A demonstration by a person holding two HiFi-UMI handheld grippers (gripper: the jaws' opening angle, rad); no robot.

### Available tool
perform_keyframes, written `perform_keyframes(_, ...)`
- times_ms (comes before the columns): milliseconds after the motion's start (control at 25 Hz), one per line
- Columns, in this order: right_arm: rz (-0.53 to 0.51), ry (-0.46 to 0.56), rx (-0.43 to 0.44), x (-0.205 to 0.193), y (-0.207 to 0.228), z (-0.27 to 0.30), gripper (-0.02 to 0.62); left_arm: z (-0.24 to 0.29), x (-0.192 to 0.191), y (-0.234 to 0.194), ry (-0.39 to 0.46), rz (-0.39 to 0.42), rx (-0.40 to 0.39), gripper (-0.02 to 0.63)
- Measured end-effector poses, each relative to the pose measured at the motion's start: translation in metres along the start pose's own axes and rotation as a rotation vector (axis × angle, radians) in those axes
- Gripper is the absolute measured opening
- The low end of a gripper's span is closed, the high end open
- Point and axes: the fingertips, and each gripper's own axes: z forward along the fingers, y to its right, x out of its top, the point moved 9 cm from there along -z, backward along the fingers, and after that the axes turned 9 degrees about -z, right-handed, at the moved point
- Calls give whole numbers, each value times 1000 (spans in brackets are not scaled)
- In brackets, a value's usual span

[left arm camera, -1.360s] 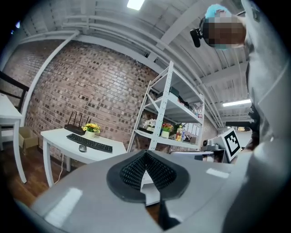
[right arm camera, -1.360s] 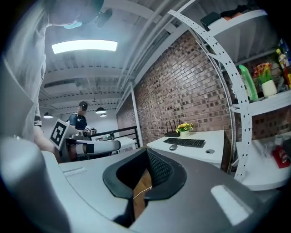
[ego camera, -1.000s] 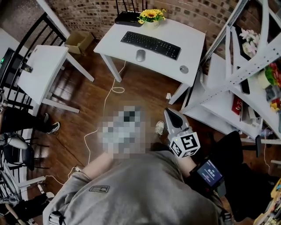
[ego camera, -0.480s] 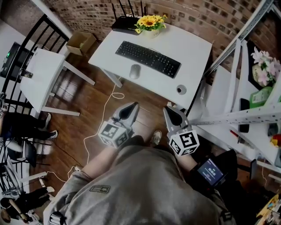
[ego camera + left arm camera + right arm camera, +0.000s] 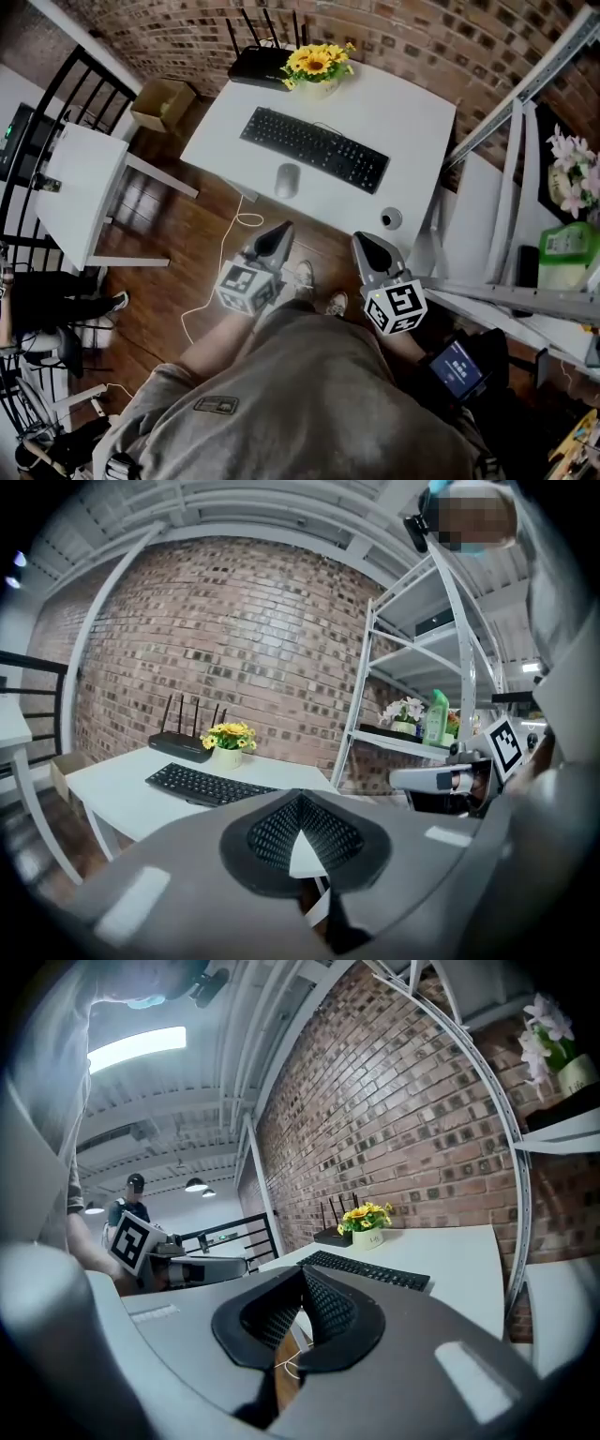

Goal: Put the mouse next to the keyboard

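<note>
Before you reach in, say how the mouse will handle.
The mouse is small beside the keyboard, so probably light. Its rounded shell may slip from a pinch. Lying flat on the table, it should slide, not roll.

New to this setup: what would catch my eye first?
The yellow flowers stand out at the back of the white desk. Before them lies the black keyboard, with the grey mouse on its near side. The left gripper and right gripper, both shut and empty, point toward the desk.
</note>
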Motion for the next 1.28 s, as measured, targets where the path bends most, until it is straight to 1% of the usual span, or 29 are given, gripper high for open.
perform_keyframes(120,0,-23,-26,-1,2,17,14,11,2,-23,-19,-1,2,-3)
perform_keyframes(280,3,-45,-68,-2,5,42,14,25,-1,-50,-49,-24,-25,-3)
perform_keyframes(400,0,-58,-95,-1,7,56,14,37,-4,-69,-77,-33,-31,-3)
perform_keyframes(640,-9,-75,-102,2,13,67,14,55,-19,-95,-115,-47,18,-2)
perform_keyframes(680,-13,-79,-98,3,15,68,14,59,-21,-98,-125,-48,34,12)
perform_keyframes(760,-20,-89,-89,4,19,70,14,67,-25,-103,-145,-36,72,88)
perform_keyframes(840,-26,-98,-81,6,25,72,14,77,-30,-108,-167,-7,112,187)
perform_keyframes(960,-32,-114,-70,8,34,74,14,92,-40,-114,-209,24,179,273)
perform_keyframes(1040,-29,-131,-62,7,39,73,14,102,-46,-116,-229,35,222,305)
perform_keyframes(1160,-22,-156,-52,5,45,73,14,115,-52,-117,-251,51,277,331)
perform_keyframes(1280,-19,-175,-40,5,48,75,14,127,-58,-121,-284,62,319,339)
